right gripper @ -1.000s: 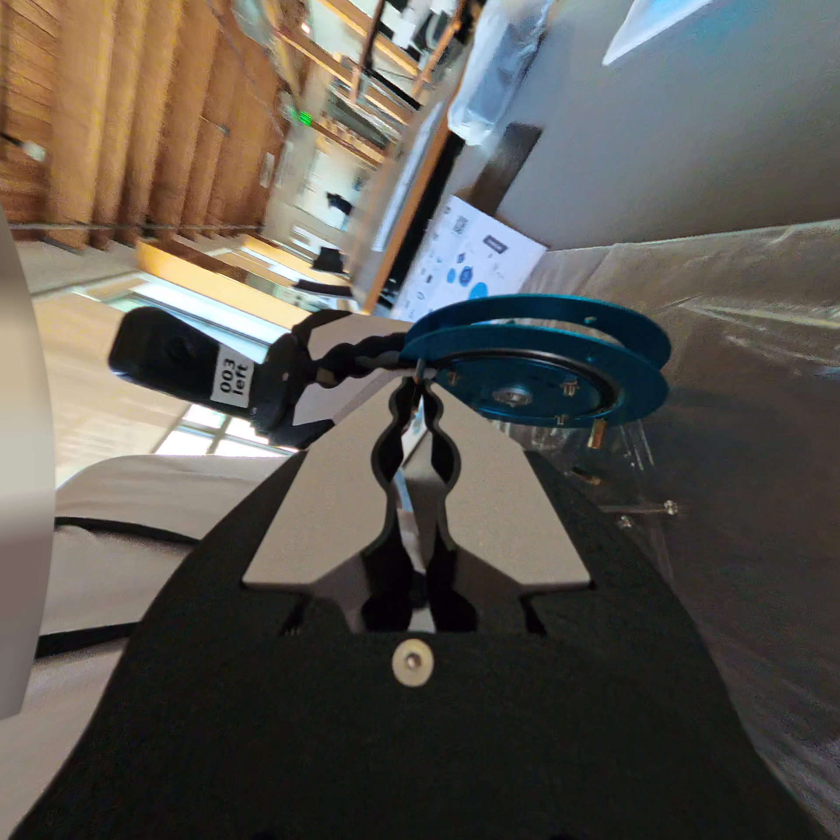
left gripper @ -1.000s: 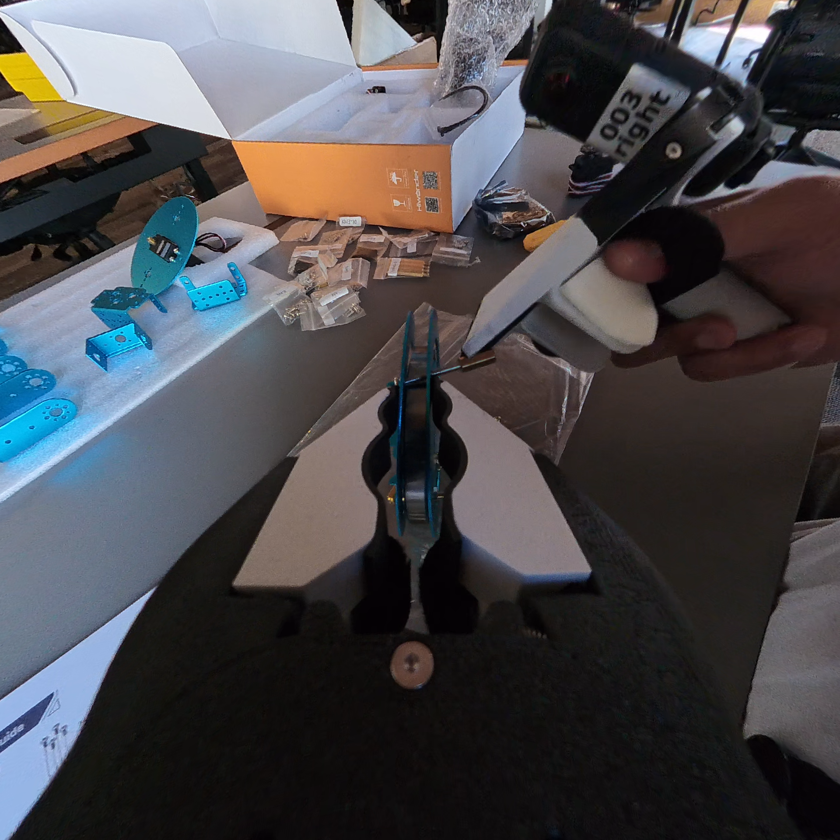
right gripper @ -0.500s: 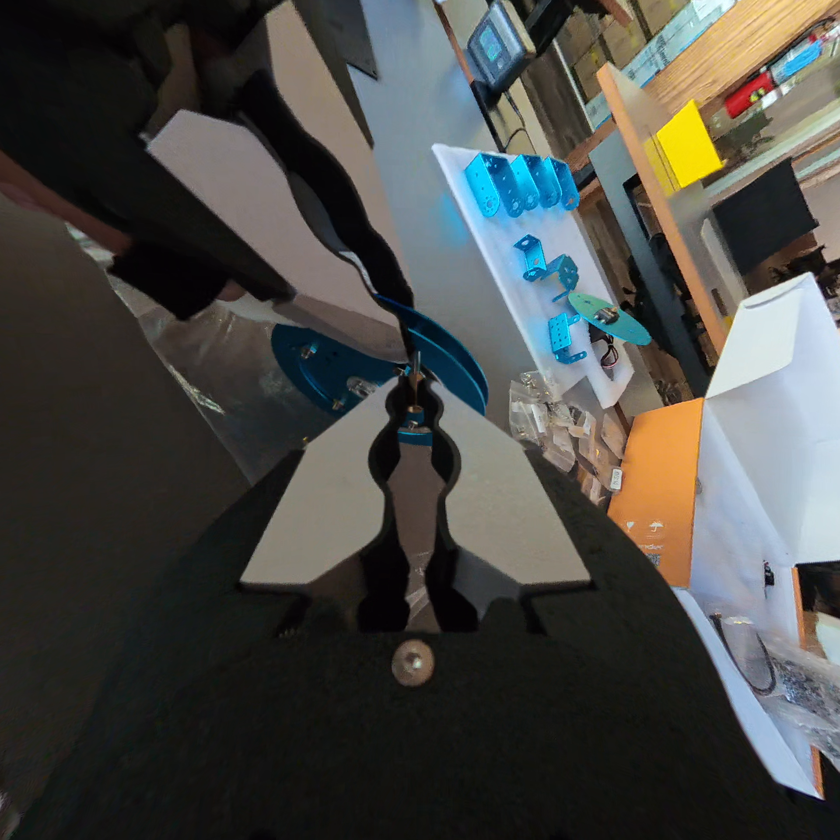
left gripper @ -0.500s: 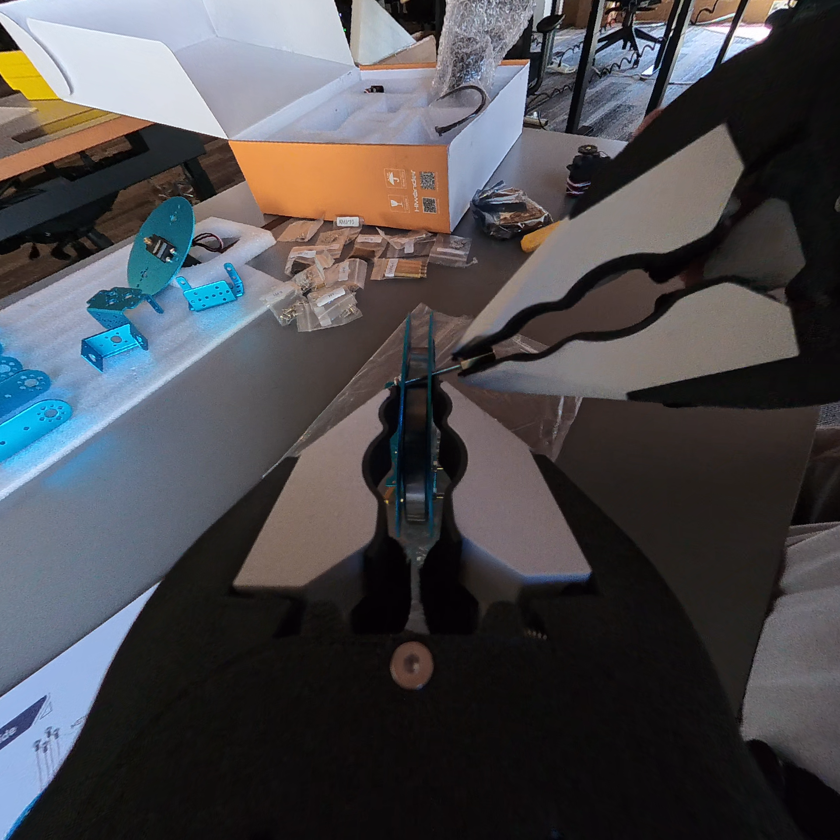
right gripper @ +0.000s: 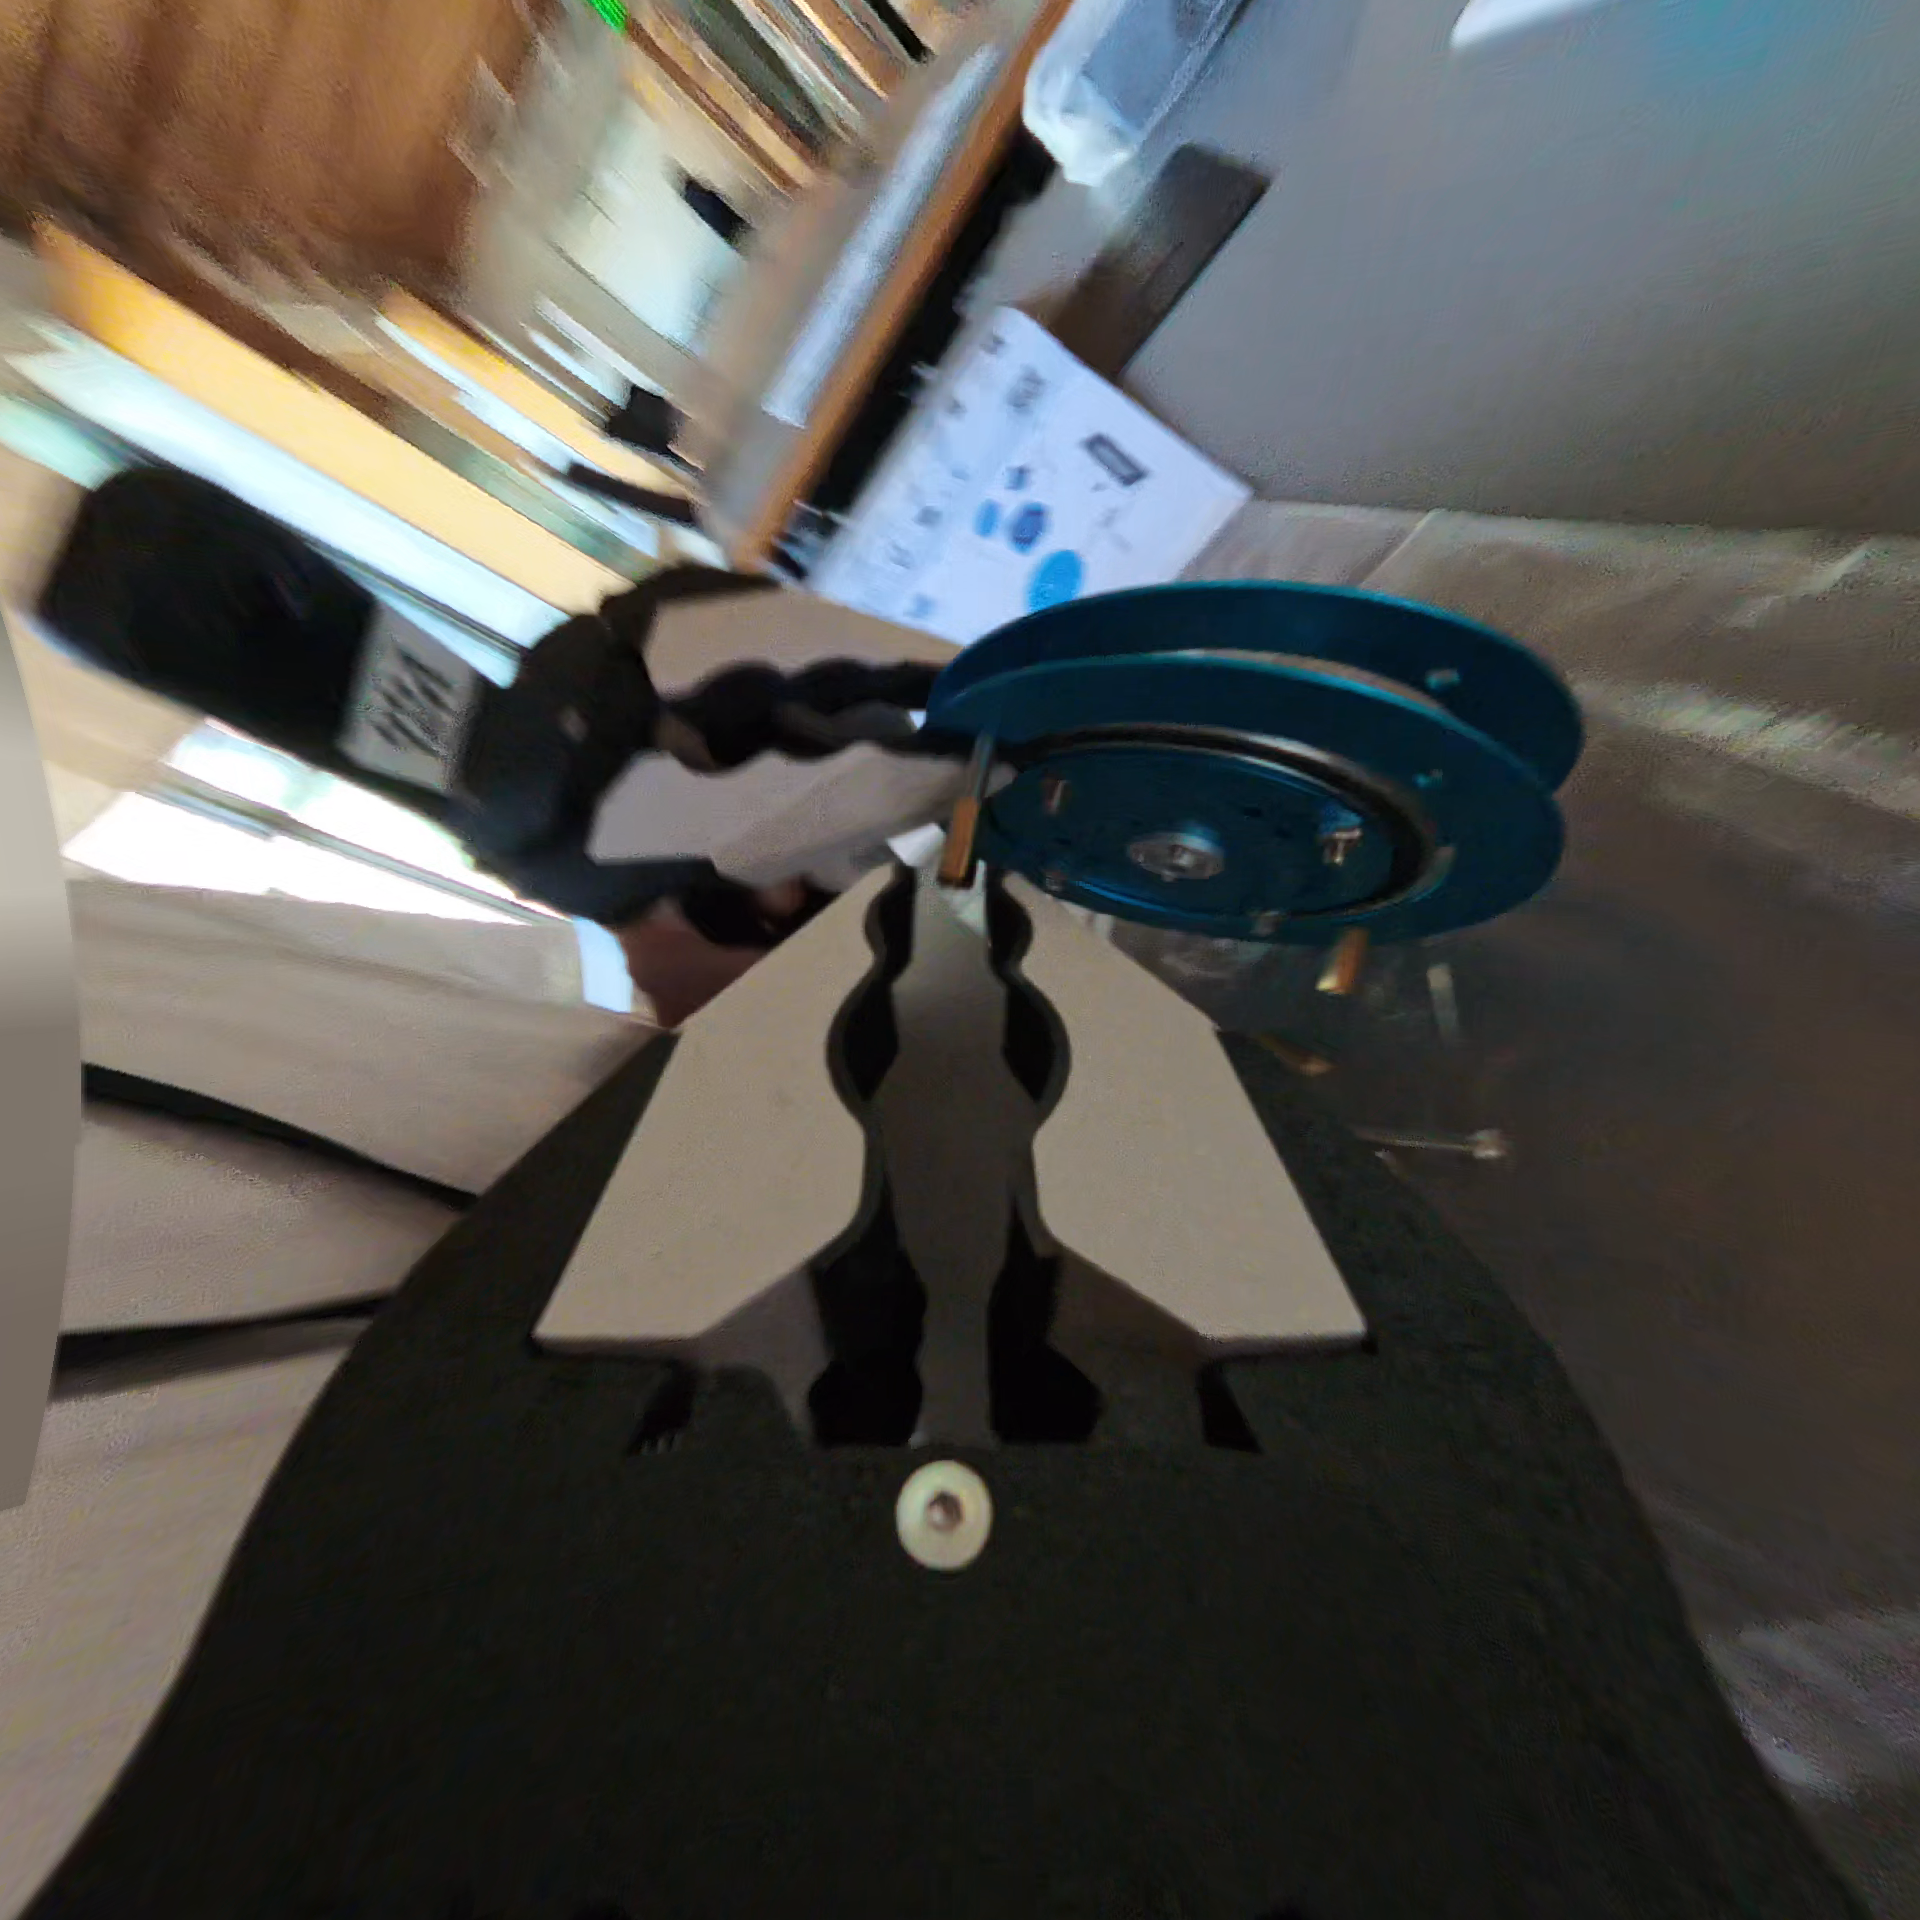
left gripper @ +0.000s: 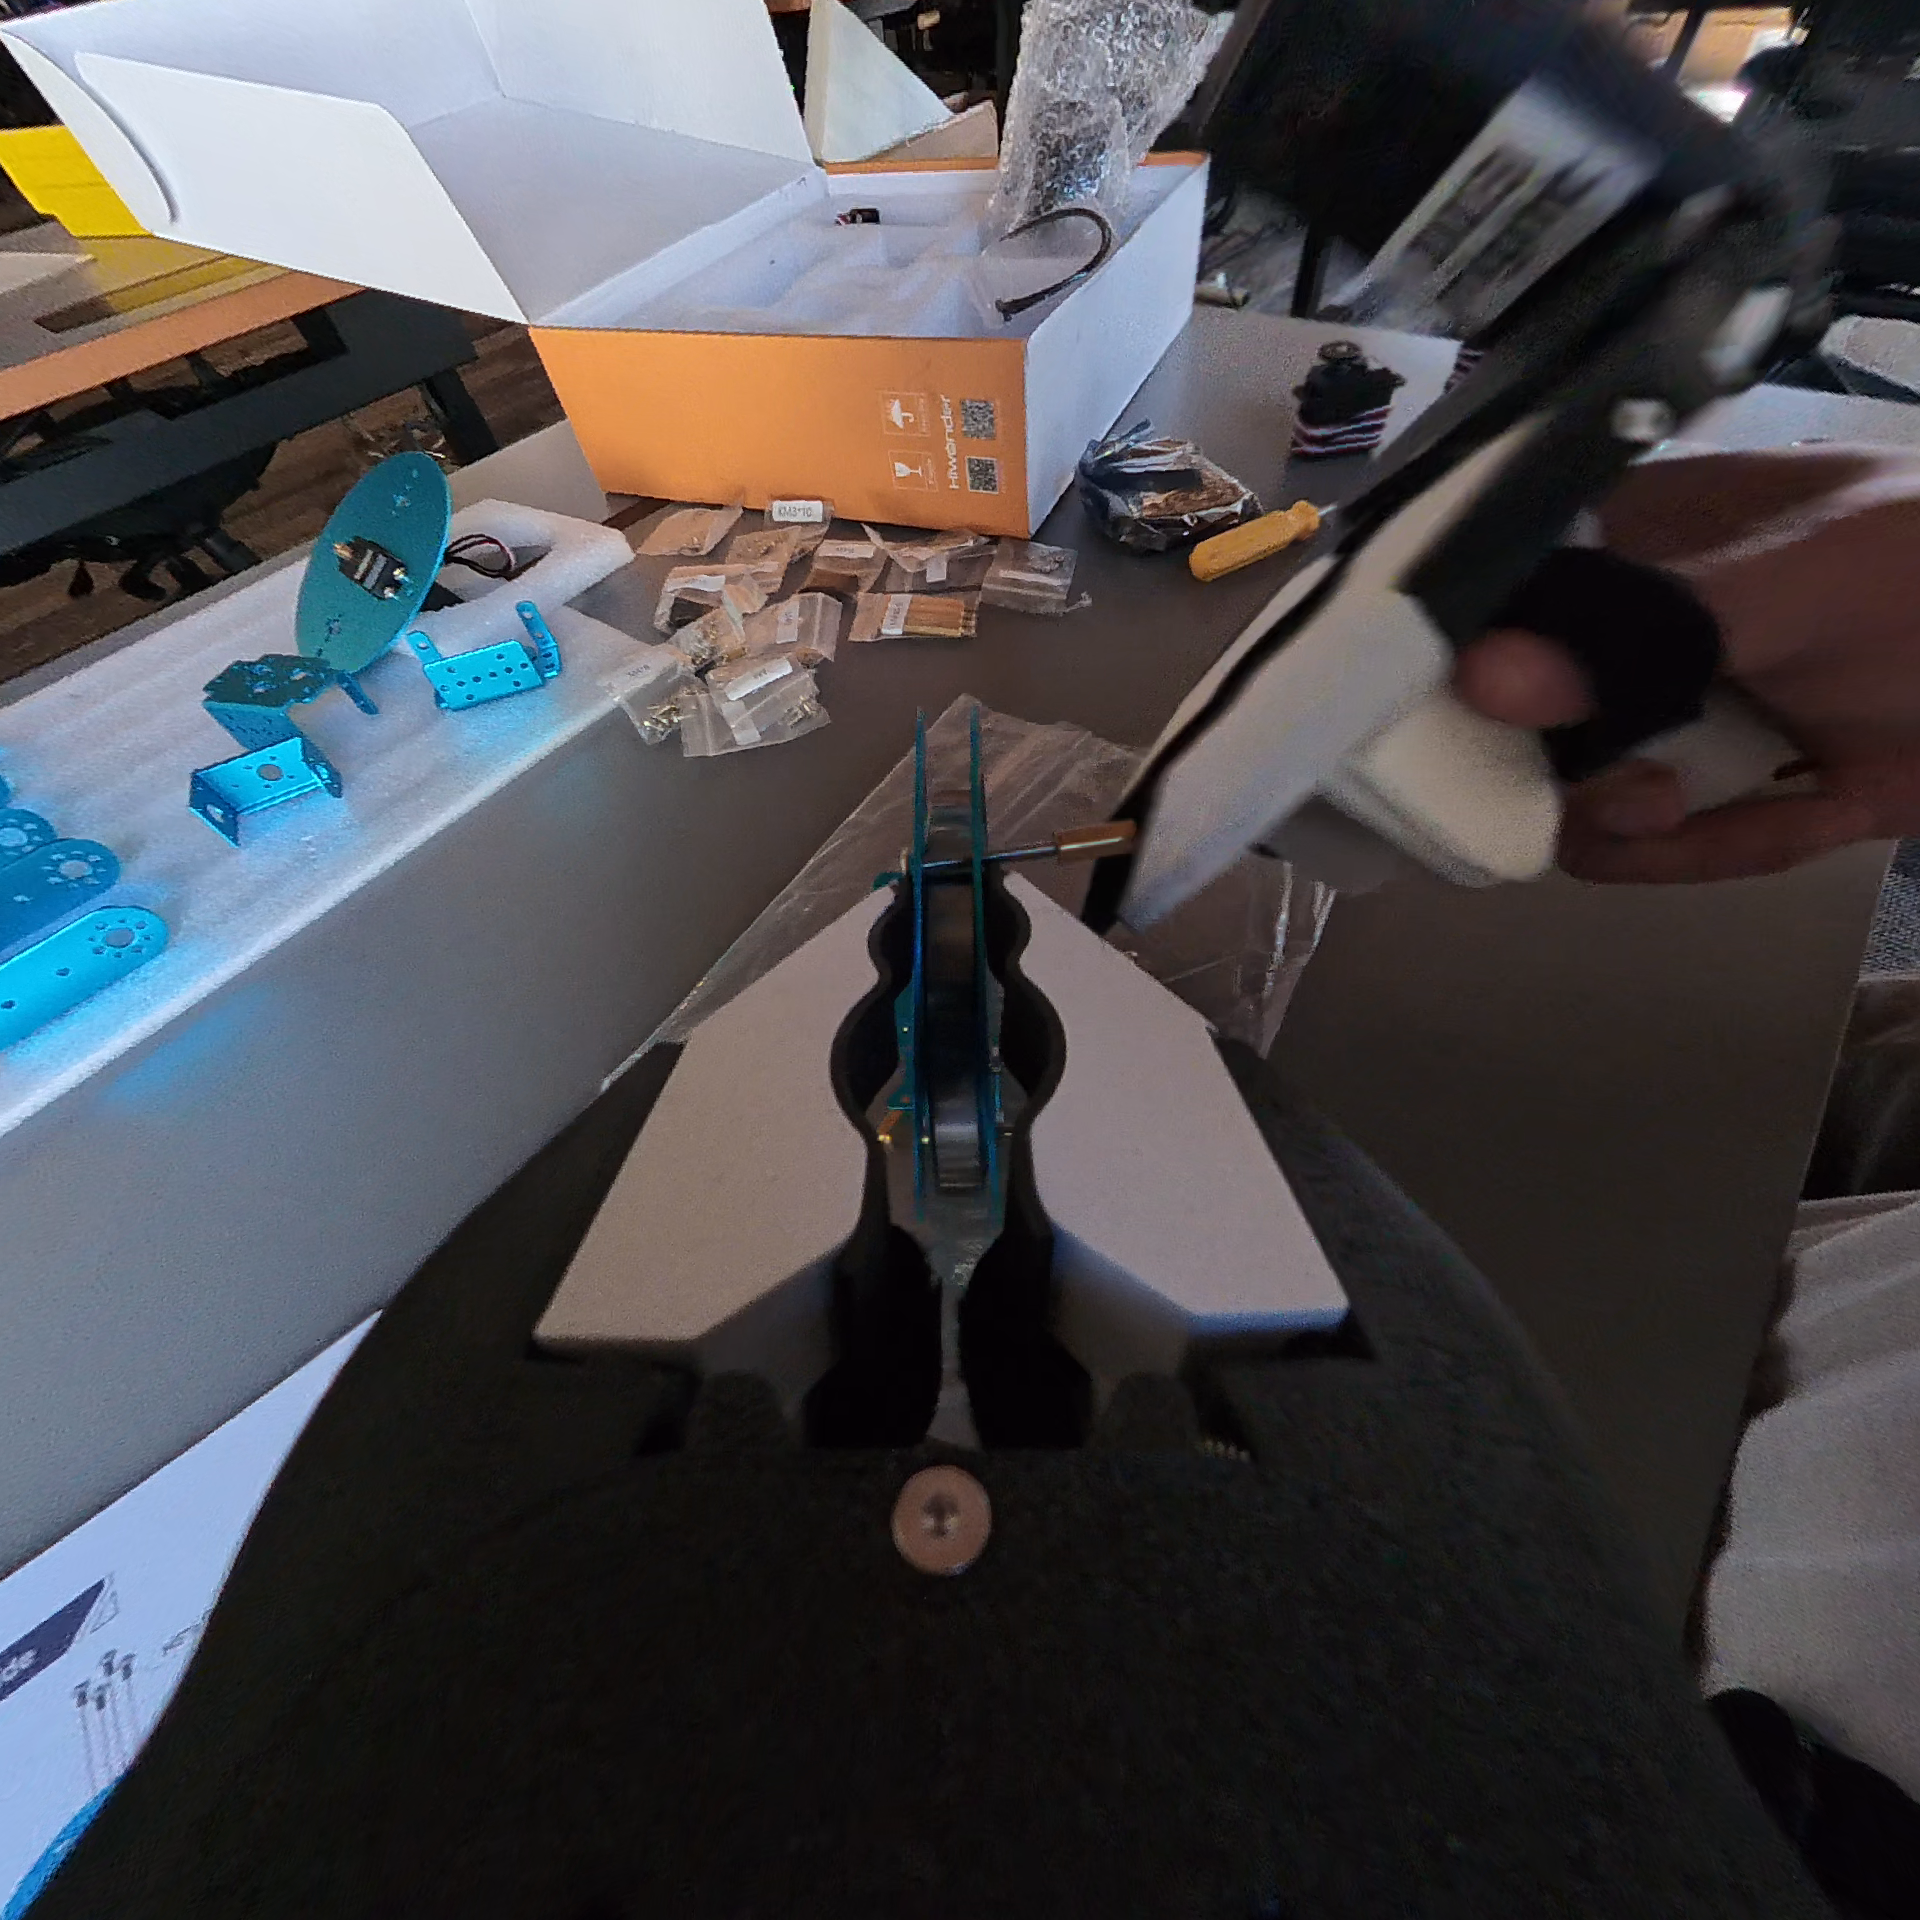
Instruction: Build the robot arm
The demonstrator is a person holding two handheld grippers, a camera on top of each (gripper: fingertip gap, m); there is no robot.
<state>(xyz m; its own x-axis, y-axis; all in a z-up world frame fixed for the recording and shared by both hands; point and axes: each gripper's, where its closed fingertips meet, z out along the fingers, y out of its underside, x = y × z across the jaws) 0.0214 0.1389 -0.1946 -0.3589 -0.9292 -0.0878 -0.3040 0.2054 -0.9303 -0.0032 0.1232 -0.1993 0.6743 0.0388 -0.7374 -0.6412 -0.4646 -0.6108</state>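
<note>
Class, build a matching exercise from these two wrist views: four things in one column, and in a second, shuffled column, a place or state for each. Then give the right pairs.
Things
1. blue double-disc assembly
2. yellow-handled screwdriver
3. brass standoff
4. black cable

Places or states
A. inside the open orange and white box
B. clamped edge-on in the left gripper
C. lying on the grey table, beside a dark bag
D. on a pin sticking out of the discs, at the right gripper tips

Pairs: 1-B, 2-C, 3-D, 4-A
</note>
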